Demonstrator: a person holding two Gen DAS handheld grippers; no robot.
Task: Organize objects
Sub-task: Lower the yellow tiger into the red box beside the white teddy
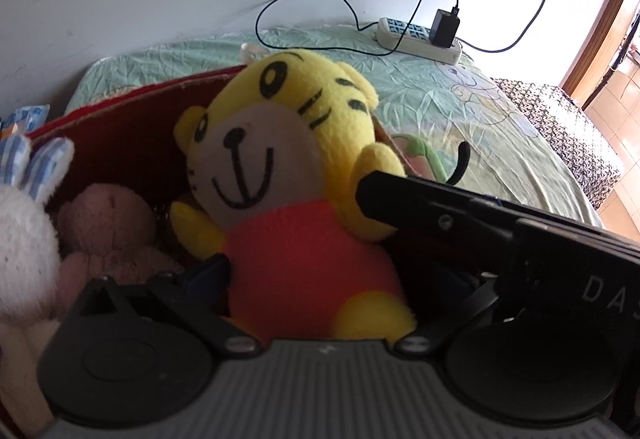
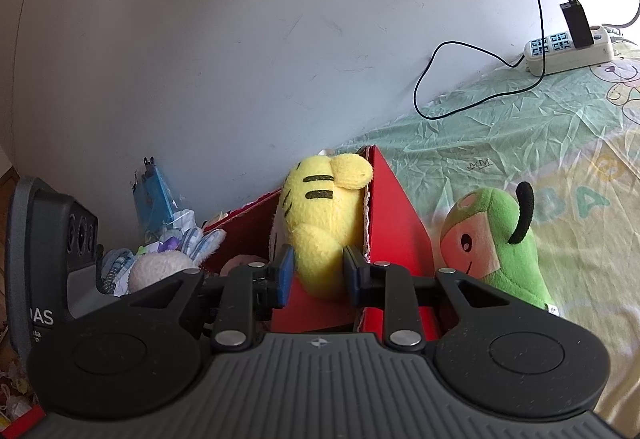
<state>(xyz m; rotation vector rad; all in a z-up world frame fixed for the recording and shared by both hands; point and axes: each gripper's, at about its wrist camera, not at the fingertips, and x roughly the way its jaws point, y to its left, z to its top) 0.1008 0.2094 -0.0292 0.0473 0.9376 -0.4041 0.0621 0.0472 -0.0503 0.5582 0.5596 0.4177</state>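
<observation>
Tiger plush [image 2: 320, 227] between right fingers [image 2: 286, 276]

Left claw [image 1: 288, 271] spread wide; right claw [image 2: 318, 273] clamped, tilted slightly downward.

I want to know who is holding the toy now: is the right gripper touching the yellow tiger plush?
Touching. In the right wrist view, the right gripper has both blue pads pressed into the yellow tiger plush, squeezing its arm at the red box edge.
</observation>
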